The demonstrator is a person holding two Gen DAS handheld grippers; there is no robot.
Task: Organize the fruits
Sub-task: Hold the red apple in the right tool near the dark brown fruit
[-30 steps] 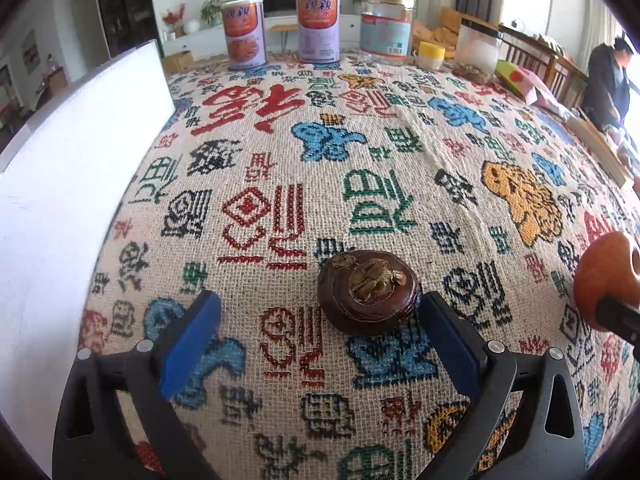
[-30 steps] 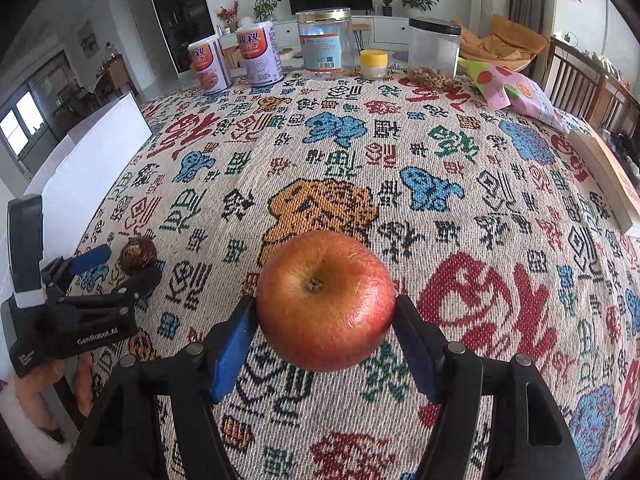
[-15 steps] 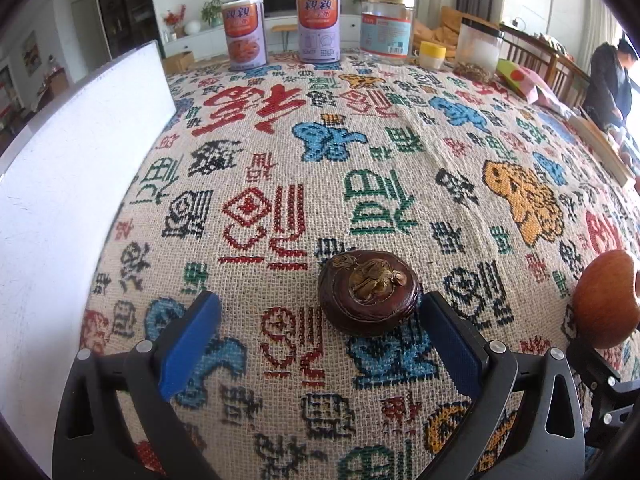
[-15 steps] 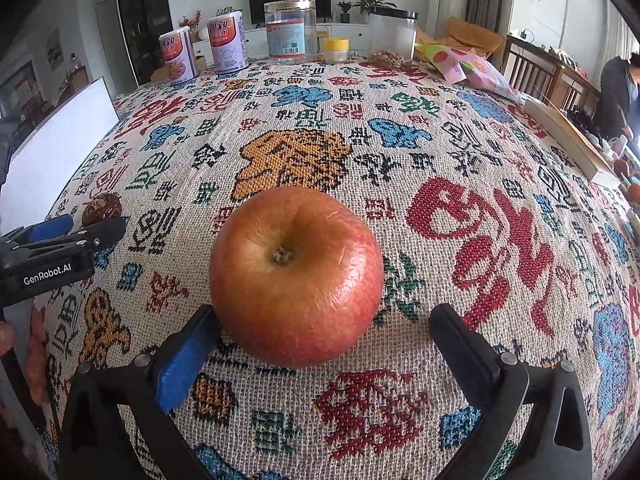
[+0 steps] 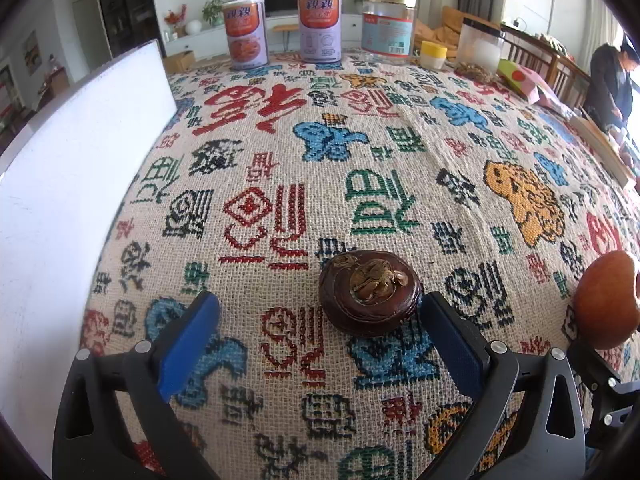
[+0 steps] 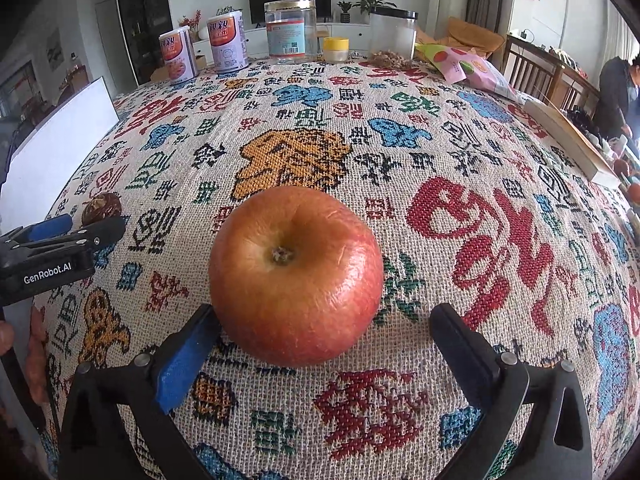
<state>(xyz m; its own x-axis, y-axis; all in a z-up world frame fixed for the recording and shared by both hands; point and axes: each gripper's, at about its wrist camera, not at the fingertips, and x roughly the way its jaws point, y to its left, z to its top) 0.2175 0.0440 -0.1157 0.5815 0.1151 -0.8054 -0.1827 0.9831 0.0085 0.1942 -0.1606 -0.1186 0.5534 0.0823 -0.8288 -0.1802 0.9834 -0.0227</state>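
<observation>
A red-orange apple (image 6: 294,276) rests on the patterned tablecloth (image 6: 460,184). My right gripper (image 6: 323,312) is open around it. The apple lies close by the blue left pad, with a wide gap to the right finger. In the left wrist view the apple (image 5: 604,300) shows at the right edge. A dark brown round fruit (image 5: 370,292) with a dried top sits on the cloth. My left gripper (image 5: 319,300) is open, and this fruit lies just ahead of the fingertips, near the right finger. The right wrist view shows that fruit (image 6: 102,208) beyond the left gripper (image 6: 80,226).
A white board (image 5: 80,184) stands along the table's left edge. Two cans (image 5: 244,34), a clear jar (image 5: 388,24), a yellow-lidded cup (image 5: 434,54) and a snack bag (image 6: 464,66) line the far side. A person (image 5: 612,80) stands at the far right.
My right gripper sank toward the cloth and its jaws spread wide, letting go of the apple, which now lies on the cloth. The left gripper and the dark fruit stayed put.
</observation>
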